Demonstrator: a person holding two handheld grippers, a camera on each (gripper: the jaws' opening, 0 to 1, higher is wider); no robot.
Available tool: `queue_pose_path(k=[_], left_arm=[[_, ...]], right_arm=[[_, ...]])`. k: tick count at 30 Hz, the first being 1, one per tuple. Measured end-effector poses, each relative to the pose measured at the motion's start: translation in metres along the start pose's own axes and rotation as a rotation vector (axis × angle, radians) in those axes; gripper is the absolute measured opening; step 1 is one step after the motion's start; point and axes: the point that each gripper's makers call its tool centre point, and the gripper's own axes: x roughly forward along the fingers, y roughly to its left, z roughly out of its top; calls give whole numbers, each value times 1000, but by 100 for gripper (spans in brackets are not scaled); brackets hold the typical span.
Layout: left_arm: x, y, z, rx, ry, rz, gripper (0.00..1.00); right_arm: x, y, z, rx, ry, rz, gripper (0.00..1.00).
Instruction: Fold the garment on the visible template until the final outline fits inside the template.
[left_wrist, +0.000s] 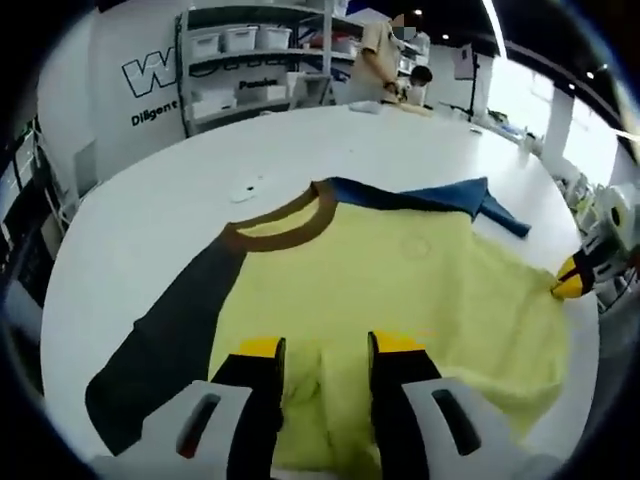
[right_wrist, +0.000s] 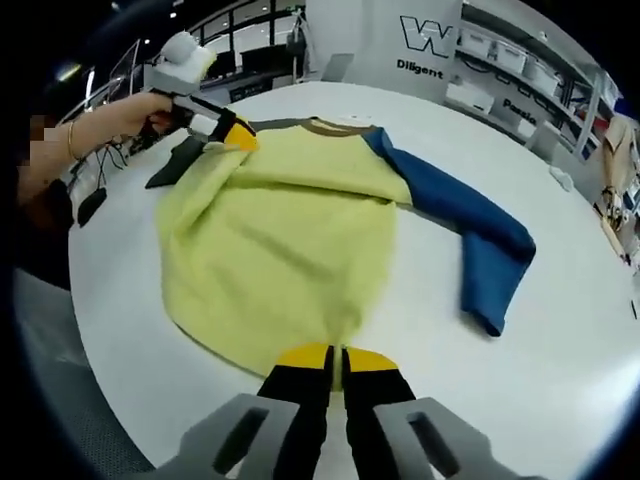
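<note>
1. Right gripper (right_wrist: 335, 352), in its own view, has both yellow-tipped jaws pressed together on the near edge of the yellow sweater body (right_wrist: 280, 240), pinching a fold of the fabric.
2. Left gripper (left_wrist: 322, 345), in its own view, stands with its jaws apart over the yellow cloth; a ridge of fabric lies between them, but whether it is gripped cannot be told from there. In the right gripper view the same tool (right_wrist: 232, 130), held by a person's hand (right_wrist: 110, 120), has its tips together at the sweater's far edge and appears to be pinching it.
3. Garment: a sweater with a brown collar (left_wrist: 285, 225), a dark grey sleeve (left_wrist: 165, 330) and a blue sleeve (right_wrist: 470, 225), spread on a white round table (right_wrist: 560, 330). The blue sleeve lies stretched out to one side; the grey one trails off the other. No template outline can be made out under the cloth.
4. Handling, as a judgement: the knit looks soft, light and limp, already rumpled where it is held. It should drape and sag between two pinch points instead of keeping a line, and may drag on the tabletop.
5. Best holds are likely edges and corners, hem and shoulder, taken as a pair so the fold stays straight.
</note>
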Motion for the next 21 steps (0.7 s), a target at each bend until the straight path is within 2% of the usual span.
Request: queue_pose_path(k=[2, 4, 7, 11, 13, 16, 21], left_arm=[[-9, -6, 11, -6, -62, -44, 35], [-19, -9, 12, -29, -76, -67, 39], [-30, -9, 11, -10, -91, -76, 40], [-42, -7, 1, -1, -88, -83, 43], [-46, -2, -6, -27, -75, -62, 43], [-54, 0, -17, -43, -76, -66, 42], [-59, 2, -41, -66, -25, -70, 38]], right_arm=[[0, -1, 0, 1, 2, 0, 0], [0, -1, 0, 2, 3, 0, 0], [0, 0, 0, 2, 4, 1, 0], [0, 0, -1, -4, 8, -1, 0], [0, 0, -1, -3, 9, -2, 0], [0, 0, -1, -9, 10, -3, 0], [0, 0, -1, -3, 8, -3, 0]])
